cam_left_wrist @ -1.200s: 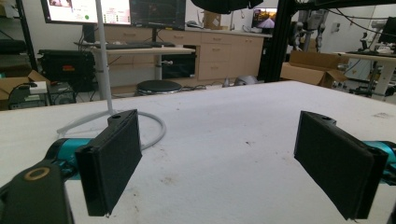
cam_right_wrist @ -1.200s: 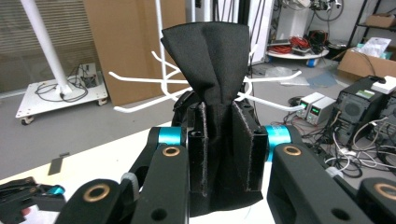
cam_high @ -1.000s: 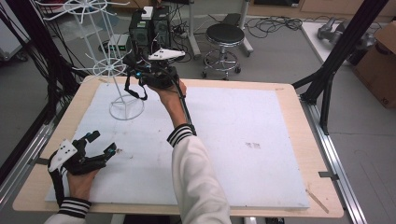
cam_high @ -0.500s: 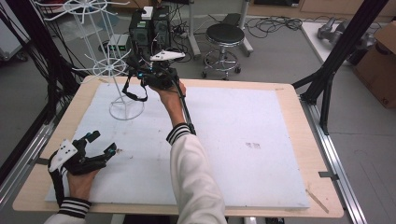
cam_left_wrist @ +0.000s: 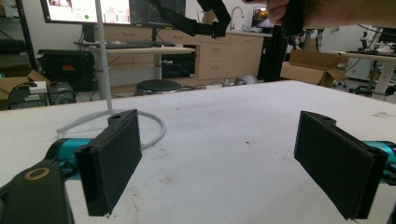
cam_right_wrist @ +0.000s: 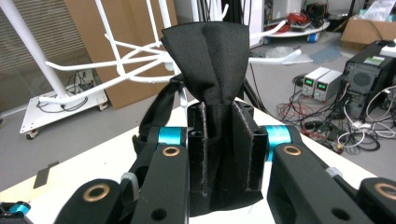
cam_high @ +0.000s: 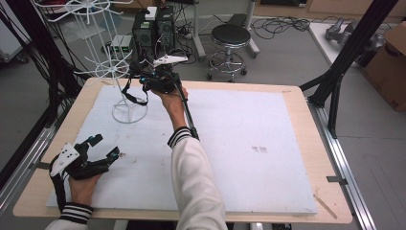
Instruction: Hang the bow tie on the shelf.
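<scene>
Black fabric, a pouch-like cloth piece (cam_right_wrist: 219, 60) with a strap, is pinched between the pads of the right hand-held gripper (cam_right_wrist: 223, 154), and in the right gripper view it bunches upward out of the jaws in the centre of the frame, fanning wider at the top. The jaws are pressed together on it, with only the folded cloth between them. In the high view the right hand-held gripper (cam_high: 152, 81) sits in the upper left of the frame, above the far edge of the table (cam_high: 287, 143), and the cloth's strap (cam_high: 131, 93) hangs down from it in a loop. Just beside it stands a white wire rack (cam_high: 122, 91), its ring base resting on the white table surface and its spoked arms spreading at the height of the gripper. Whether the cloth touches one of those arms is hard to tell from here; in the right gripper view the white arms (cam_right_wrist: 140, 56) cross right behind the fabric.

The left hand-held gripper (cam_high: 95, 155) lies low in the lower left of the high view, held in a hand resting on the table, well apart from the rack. In the left gripper view its two black pads (cam_left_wrist: 109, 163) stand wide apart with nothing between them, just bare white table. The rack's pole and ring base (cam_left_wrist: 105, 79) show at the left of that view, and the hanging strap (cam_left_wrist: 187, 21) shows along the top edge.
</scene>
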Demonstrator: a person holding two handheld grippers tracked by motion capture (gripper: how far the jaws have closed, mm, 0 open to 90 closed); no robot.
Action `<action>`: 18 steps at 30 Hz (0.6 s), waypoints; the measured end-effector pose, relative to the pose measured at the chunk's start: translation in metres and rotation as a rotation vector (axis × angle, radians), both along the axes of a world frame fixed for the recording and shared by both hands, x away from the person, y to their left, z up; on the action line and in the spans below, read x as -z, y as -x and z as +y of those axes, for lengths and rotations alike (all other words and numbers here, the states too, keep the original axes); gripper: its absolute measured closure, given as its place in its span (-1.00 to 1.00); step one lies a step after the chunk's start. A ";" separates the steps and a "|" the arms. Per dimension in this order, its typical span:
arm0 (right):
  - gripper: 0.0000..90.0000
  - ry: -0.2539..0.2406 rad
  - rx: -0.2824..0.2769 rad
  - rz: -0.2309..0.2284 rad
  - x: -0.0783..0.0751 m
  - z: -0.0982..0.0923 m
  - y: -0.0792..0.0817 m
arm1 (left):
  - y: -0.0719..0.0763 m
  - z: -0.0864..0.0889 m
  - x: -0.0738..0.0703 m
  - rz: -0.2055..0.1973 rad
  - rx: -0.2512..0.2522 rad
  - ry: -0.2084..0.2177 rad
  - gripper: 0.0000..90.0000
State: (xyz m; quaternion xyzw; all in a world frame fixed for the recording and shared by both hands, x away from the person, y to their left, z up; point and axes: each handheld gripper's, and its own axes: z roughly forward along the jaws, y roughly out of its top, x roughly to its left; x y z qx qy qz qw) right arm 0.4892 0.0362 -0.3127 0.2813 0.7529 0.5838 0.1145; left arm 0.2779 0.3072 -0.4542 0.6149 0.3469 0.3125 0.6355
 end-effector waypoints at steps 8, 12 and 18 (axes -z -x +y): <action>0.70 0.008 0.000 0.022 0.005 0.001 -0.001 | 0.000 0.000 0.000 0.000 0.001 0.001 -0.66; 0.70 0.017 -0.005 0.029 0.007 0.001 0.000 | 0.000 0.000 0.000 0.000 0.001 0.001 -0.66; 0.69 0.063 -0.023 0.033 0.009 0.003 0.001 | 0.000 0.000 0.000 0.001 0.001 0.001 -0.66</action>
